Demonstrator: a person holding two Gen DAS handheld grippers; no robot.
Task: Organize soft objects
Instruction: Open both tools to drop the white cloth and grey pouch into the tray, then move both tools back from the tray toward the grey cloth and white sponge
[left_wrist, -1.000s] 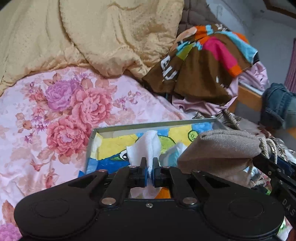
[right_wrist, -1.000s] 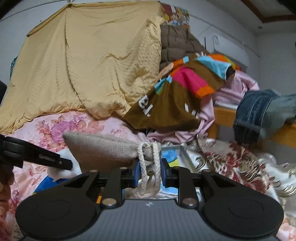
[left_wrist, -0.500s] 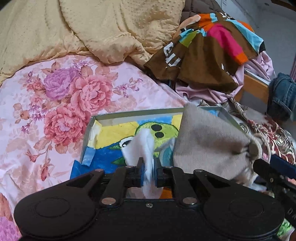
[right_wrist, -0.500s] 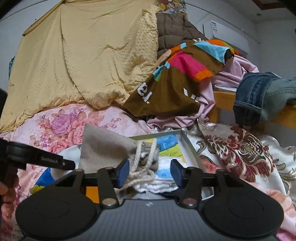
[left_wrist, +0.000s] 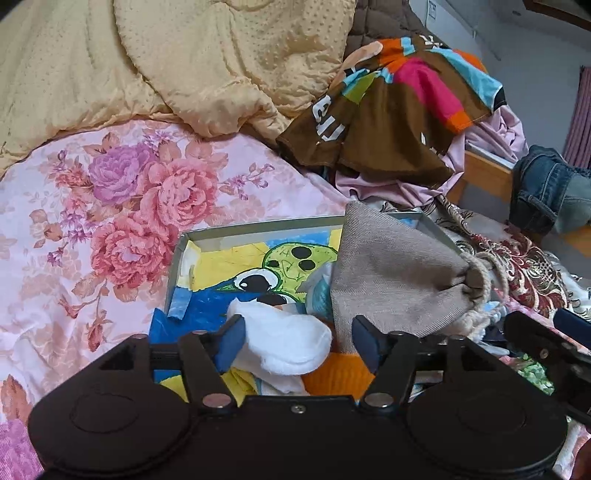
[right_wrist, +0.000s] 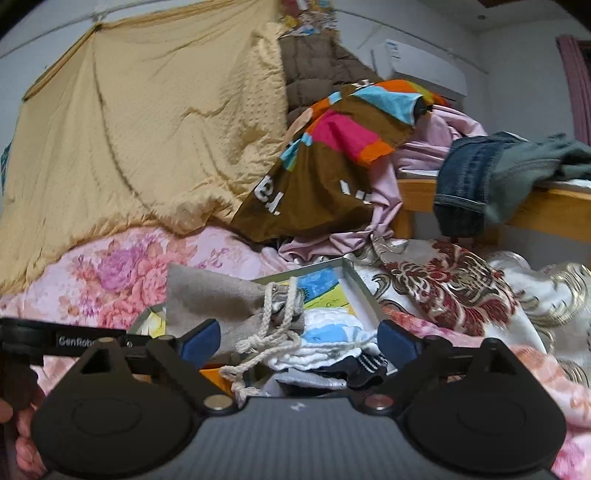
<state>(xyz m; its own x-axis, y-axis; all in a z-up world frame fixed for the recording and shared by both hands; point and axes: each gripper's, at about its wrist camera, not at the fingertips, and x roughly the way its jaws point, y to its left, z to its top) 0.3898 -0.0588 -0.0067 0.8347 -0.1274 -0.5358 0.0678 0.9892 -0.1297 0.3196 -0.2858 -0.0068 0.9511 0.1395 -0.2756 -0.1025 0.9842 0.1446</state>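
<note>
Opening now: L gripper (left_wrist: 295, 338) jaws spreading over the metal tray (left_wrist: 258, 225), white sock (left_wrist: 284, 339) lying between the blue pads (left_wrist: 231, 341). Sock touches the L pad side, clear of the R pad, so not clamped. Sock rests in tray on top of an orange item (left_wrist: 340, 373) and the cartoon-print liner (left_wrist: 258, 266).

R gripper (right_wrist: 299, 341) jaws also opening, wide apart. Beige drawstring pouch (right_wrist: 214, 299) w/ white cord (right_wrist: 273, 332) sits between them, loose, no pad pressing on it. Pouch lies in tray w/ far corner sticking up; cord trails toward the camera over a pile of white/blue socks (right_wrist: 328, 339) and a dark striped sock (right_wrist: 365, 363).

In L view pouch (left_wrist: 391, 280) is R of the white sock, just beside it, leaning over tray's R rim.

Tray sits on pink floral bedsheet (left_wrist: 110, 206). Behind: yellow quilt (left_wrist: 166, 62), brown multicolour shirt (left_wrist: 388, 122), jeans (right_wrist: 469, 184) on wooden rail (right_wrist: 554, 206), well apart from tray. Red-gold patterned cloth (right_wrist: 450, 288) just R of tray.
</note>
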